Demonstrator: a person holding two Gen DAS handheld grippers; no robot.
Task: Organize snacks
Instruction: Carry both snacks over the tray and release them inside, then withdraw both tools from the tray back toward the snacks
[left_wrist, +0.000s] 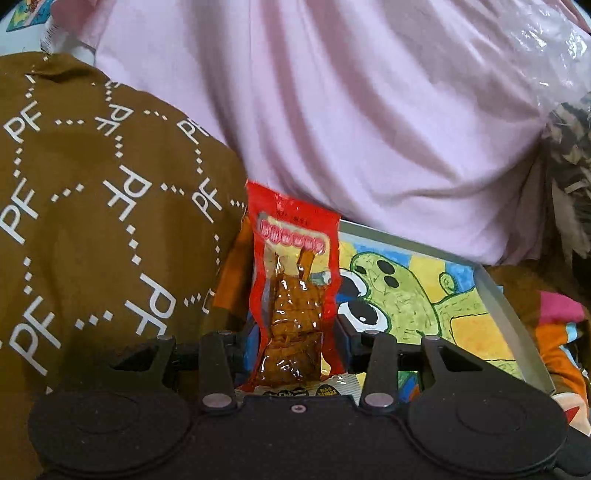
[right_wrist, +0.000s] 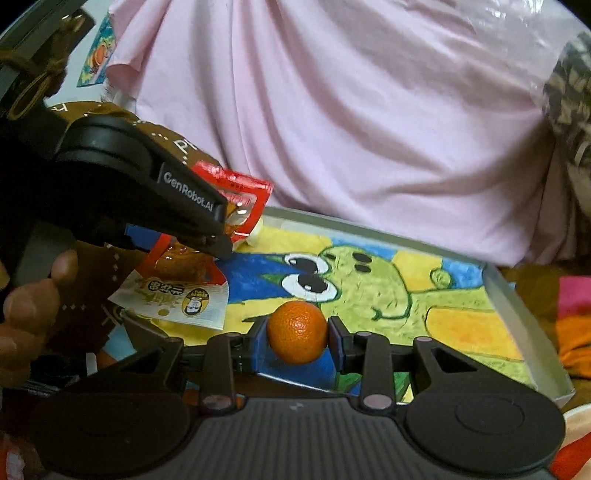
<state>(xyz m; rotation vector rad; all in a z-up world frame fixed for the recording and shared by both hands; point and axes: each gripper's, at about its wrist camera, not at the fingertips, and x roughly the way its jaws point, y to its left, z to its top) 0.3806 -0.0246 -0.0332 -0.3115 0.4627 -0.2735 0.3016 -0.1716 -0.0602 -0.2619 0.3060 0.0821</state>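
My left gripper (left_wrist: 295, 332) is shut on a red snack packet (left_wrist: 293, 258) that stands upright between its fingers. The packet has brown pieces behind a clear window and a white label end. The right wrist view shows the same left gripper (right_wrist: 227, 238) and packet (right_wrist: 240, 195) at the left, over the far left corner of a tray (right_wrist: 517, 295). My right gripper (right_wrist: 297, 338) is shut on a small orange mandarin (right_wrist: 295, 325), pinched between its blue pads (right_wrist: 258, 343) above the tray's near edge.
The shallow grey-rimmed tray (left_wrist: 509, 306) has a cartoon picture on its floor. A brown cloth with white letters (left_wrist: 92, 221) lies to the left. Pink fabric (left_wrist: 369, 110) fills the back. A person's hand (right_wrist: 29, 306) holds the left gripper. Bright cloth (right_wrist: 576, 325) lies to the right.
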